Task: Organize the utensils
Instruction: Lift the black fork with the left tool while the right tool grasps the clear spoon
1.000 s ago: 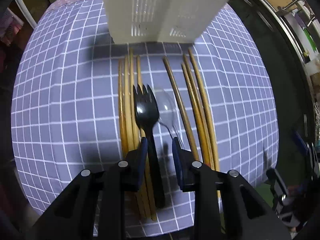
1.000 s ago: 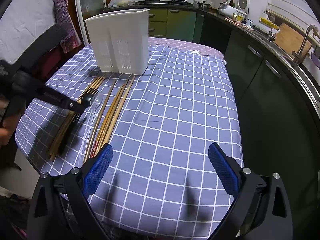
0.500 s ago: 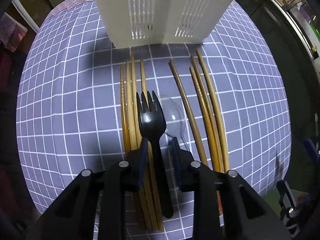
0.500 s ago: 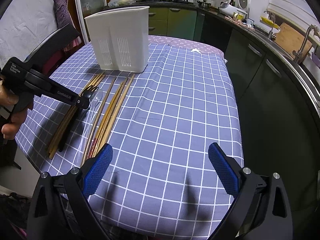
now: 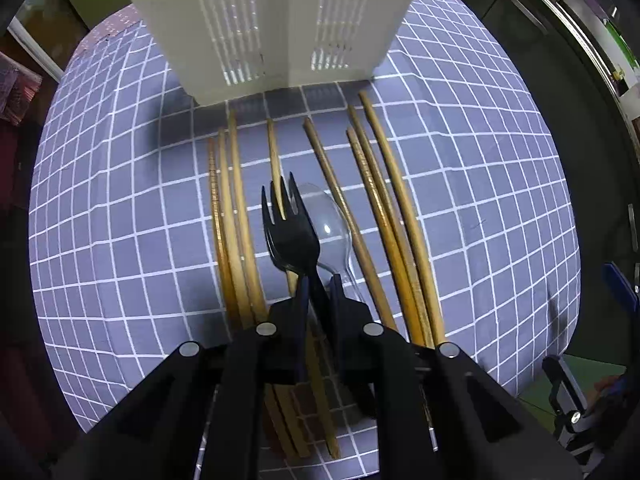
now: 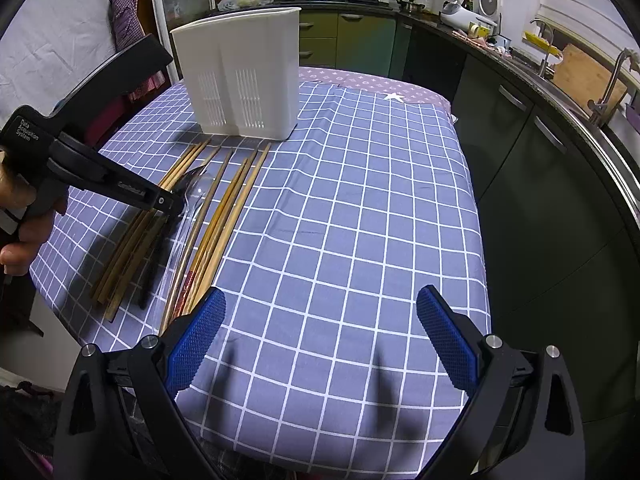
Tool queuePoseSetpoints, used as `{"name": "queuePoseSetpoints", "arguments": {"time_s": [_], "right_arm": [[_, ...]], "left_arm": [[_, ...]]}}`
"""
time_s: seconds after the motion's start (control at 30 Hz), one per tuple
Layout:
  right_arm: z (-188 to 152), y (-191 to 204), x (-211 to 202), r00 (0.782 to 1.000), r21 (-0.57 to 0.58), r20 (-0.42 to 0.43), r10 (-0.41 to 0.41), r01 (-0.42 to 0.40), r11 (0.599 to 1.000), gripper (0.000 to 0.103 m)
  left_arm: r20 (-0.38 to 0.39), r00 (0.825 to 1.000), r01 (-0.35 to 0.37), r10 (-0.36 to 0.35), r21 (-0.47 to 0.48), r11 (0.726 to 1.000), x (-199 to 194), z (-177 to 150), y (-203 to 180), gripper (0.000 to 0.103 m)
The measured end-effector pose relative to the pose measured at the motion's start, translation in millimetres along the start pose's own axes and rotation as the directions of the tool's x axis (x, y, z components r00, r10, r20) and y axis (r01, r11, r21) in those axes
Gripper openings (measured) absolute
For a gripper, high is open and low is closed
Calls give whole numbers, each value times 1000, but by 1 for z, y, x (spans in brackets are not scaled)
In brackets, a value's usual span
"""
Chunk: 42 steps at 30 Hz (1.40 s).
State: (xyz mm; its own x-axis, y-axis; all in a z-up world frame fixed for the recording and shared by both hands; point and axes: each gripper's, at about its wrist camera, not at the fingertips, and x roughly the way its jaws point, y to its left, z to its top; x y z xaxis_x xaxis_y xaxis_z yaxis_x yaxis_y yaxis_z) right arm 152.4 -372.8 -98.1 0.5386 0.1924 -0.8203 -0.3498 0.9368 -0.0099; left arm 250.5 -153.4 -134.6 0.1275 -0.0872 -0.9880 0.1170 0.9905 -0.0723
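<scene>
**Black fork gripped by the left tool in front of the white holder**

The black fork (image 5: pixel 291 232) is clamped between the two pads of the left tool (image 5: pixel 319 286), which hold it at the neck of its handle. Its tines point away from the tool, toward the white utensil holder (image 5: pixel 276 20) that stands upright just beyond the row of utensils. The fork head is tilted and sits over the wooden chopsticks (image 5: pixel 232 220) on the left of the tool. A clear plastic spoon (image 5: pixel 330 220) lies just to the right of the fork head, partly under it. More chopsticks (image 5: pixel 384 208) lie to the right of the tool, all pointing toward the holder. Everything rests on the table (image 5: pixel 500 200), which has a purple cloth with white squares.

In the right wrist view a hand (image 6: pixel 24 216) holds the left tool from the left side, with its tip down among the utensils. The right tool (image 6: pixel 318 340) hangs over the near edge of the table, well apart from the utensils. Its blue pads (image 6: pixel 448 340) stand wide apart with nothing between them.
</scene>
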Motion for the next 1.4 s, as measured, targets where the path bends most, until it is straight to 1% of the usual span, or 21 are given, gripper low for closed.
{"name": "queuePoseSetpoints", "arguments": {"time_s": [0.27, 0.33, 0.4, 0.5, 0.6, 0.67, 0.7, 0.83, 1.03, 1.13, 1.17, 1.23, 1.3, 1.33, 1.37, 1.4], "right_arm": [[-2, 2, 2, 1000, -6, -11, 0, 0, 1000, 96], [-2, 2, 2, 1000, -10, -13, 1, -1, 1000, 96], [-2, 4, 3, 1000, -15, -14, 2, -3, 1000, 96], [-2, 7, 3, 1000, -24, -15, 3, -4, 1000, 96], [-1, 6, 1, 1000, -24, -9, 3, -3, 1000, 96], [0, 5, -1, 1000, -22, -4, 2, -2, 1000, 96], [1, 4, -2, 1000, -19, -3, 2, -2, 1000, 96], [8, 1, 1, 999, -9, -28, 15, -15, 1000, 96], [23, 3, 7, 998, -27, -68, 11, -13, 1000, 95], [32, 7, 15, 992, -25, -114, 45, -48, 999, 91], [37, 9, 19, 988, -18, -132, 74, -77, 997, 89], [45, 15, 28, 979, -21, -177, 103, -108, 994, 85], [55, 21, 40, 964, -5, -216, 153, -158, 988, 80], [58, 25, 46, 956, -1, -237, 171, -176, 984, 71], [65, 30, 54, 944, 13, -263, 201, -205, 979, 62], [68, 34, 58, 939, 18, -273, 208, -212, 977, 58]], "left_arm": [[-13, 1000, -2, 2, -13, 1000, 3, 4, -3, 12], [-13, 1000, -15, 15, -8, 1000, 7, 2, -4, 14], [-14, 999, -39, 39, 3, 999, 12, 2, -12, 15], [-6, 998, -67, 67, 24, 997, 12, 1, -20, 15], [-2, 998, -66, 66, 30, 997, 11, -1, -25, 14], [12, 998, -58, 58, 20, 998, 9, -3, -23, 12], [29, 998, -50, 49, 13, 999, 6, -4, -21, 9], [82, 997, 5, -5, 3, 1000, -8, -9, -9, 9], [132, 990, 57, -57, 2, 998, -23, -19, 3, 9], [183, 980, 76, -74, -1, 997, -37, -26, 17, 9], [208, 975, 78, -75, -5, 997, -45, -30, 22, 9], [266, 961, 83, -78, -10, 996, -64, -41, 29, 9], [321, 944, 79, -71, -13, 997, -81, -46, 40, 9], [353, 934, 69, -59, -17, 997, -91, -49, 46, 9], [374, 926, 61, -49, -20, 998, -96, -49, 46, 9], [403, 914, 50, -36, -24, 998, -105, -51, 50, 9]]}}
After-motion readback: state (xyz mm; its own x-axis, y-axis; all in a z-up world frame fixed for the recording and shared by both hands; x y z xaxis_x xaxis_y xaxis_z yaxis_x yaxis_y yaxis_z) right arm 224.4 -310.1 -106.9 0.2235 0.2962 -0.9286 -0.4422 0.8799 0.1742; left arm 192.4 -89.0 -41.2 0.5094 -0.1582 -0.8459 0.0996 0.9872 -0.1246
